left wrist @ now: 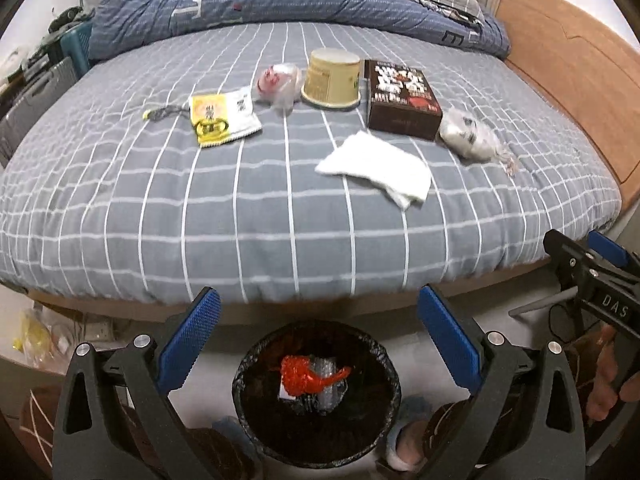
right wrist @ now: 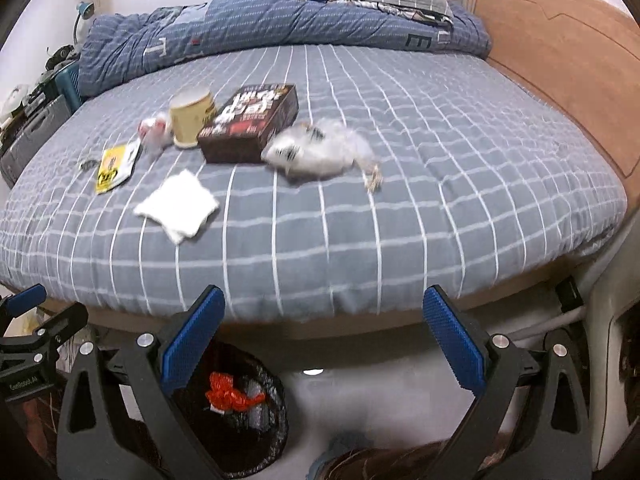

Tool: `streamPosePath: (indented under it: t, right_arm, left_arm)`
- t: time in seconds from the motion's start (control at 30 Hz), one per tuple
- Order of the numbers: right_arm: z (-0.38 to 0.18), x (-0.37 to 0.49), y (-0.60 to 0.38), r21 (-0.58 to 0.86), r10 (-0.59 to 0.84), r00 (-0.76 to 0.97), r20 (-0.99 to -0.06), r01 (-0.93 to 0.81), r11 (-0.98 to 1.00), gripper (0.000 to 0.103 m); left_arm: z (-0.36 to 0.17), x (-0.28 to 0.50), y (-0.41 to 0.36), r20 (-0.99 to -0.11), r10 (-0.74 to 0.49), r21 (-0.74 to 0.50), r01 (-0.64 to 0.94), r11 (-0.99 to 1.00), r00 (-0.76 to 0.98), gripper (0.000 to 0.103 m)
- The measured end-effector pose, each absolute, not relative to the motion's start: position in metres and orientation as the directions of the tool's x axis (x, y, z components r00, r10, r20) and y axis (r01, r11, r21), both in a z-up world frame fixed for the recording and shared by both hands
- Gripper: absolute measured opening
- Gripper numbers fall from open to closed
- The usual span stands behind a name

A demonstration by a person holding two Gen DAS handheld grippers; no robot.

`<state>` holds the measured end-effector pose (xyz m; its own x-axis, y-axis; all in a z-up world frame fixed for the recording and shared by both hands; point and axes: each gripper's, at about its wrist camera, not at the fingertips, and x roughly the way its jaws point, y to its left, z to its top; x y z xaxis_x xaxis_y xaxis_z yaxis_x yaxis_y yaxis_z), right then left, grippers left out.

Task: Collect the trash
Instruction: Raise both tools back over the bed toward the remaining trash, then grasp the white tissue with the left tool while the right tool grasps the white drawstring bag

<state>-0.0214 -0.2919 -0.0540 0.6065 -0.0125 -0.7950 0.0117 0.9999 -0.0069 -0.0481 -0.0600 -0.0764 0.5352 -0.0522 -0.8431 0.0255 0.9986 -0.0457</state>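
**A:** Where are you standing in the job?

**B:** I am reading this as between pickups. Going from big to small: the bed (left wrist: 280,200) is filling the upper view, grey check sheet, with the trash strewn across its middle. The bin (left wrist: 316,392), black-lined, is sitting on the floor at the bed's foot, at 6 o'clock in the left wrist view. A red wrapper (left wrist: 308,372) is already lying in it.

**A:** What is still lying on the sheet?

**B:** The dark box (left wrist: 402,96) at 1 o'clock, the tan tub (left wrist: 332,78) touching or just beside its left edge, upside down I think. The white napkin (left wrist: 376,168) is nearer me. A crumpled silver bag (right wrist: 316,152) is leaning against the box at its right. The yellow sachet (left wrist: 222,118) is at 11 o'clock, a clear wad with red print (left wrist: 278,82) between it and the tub, and a small twisted wrapper (left wrist: 162,112) is left of the sachet.

**A:** Grippers?

**B:** I am holding both empty. The left gripper (left wrist: 318,340) is spread wide over the bin; the right gripper (right wrist: 324,340) is equally wide, at the bed's edge.

**A:** Next move?

**B:** Probably reaching for the napkin, it being nearest. It is lying flat on soft bedding, so I am expecting to press down and pinch a fold.
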Motion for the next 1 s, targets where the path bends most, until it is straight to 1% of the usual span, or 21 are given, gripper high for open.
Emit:
streamPosePath:
  t: [0.17, 0.37, 0.57, 0.83, 1.0]
  right_arm:
    - [-0.047, 0.008, -0.295, -0.019, -0.015, 0.617, -0.787, 0.000, 1.000, 0.095]
    - [-0.053, 0.046, -0.301, -0.039, -0.023, 0.612, -0.791, -0.013, 0.999, 0.095]
    - [-0.058, 0.086, -0.303, -0.030, -0.012, 0.609, -0.793, -0.020, 0.999, 0.095]
    - [-0.063, 0.125, -0.297, -0.019, 0.013, 0.614, -0.789, -0.045, 0.999, 0.095]
    - [-0.078, 0.148, -0.293, -0.014, 0.020, 0.590, -0.807, -0.052, 0.999, 0.095]
  left_arm:
    - [-0.070, -0.020, -0.069, -0.845, -0.058, -0.036, 0.050, 0.998, 0.532, 0.097]
    - [-0.070, 0.017, -0.081, -0.843, -0.074, -0.049, 0.062, 0.997, 0.532, 0.097]
    - [-0.072, 0.048, -0.096, -0.843, -0.077, -0.038, 0.083, 0.996, 0.533, 0.097]
    - [-0.090, 0.079, -0.109, -0.863, -0.076, -0.036, 0.090, 0.995, 0.500, 0.097]
    - [-0.104, 0.089, -0.119, -0.872, -0.078, -0.030, 0.105, 0.994, 0.483, 0.097]
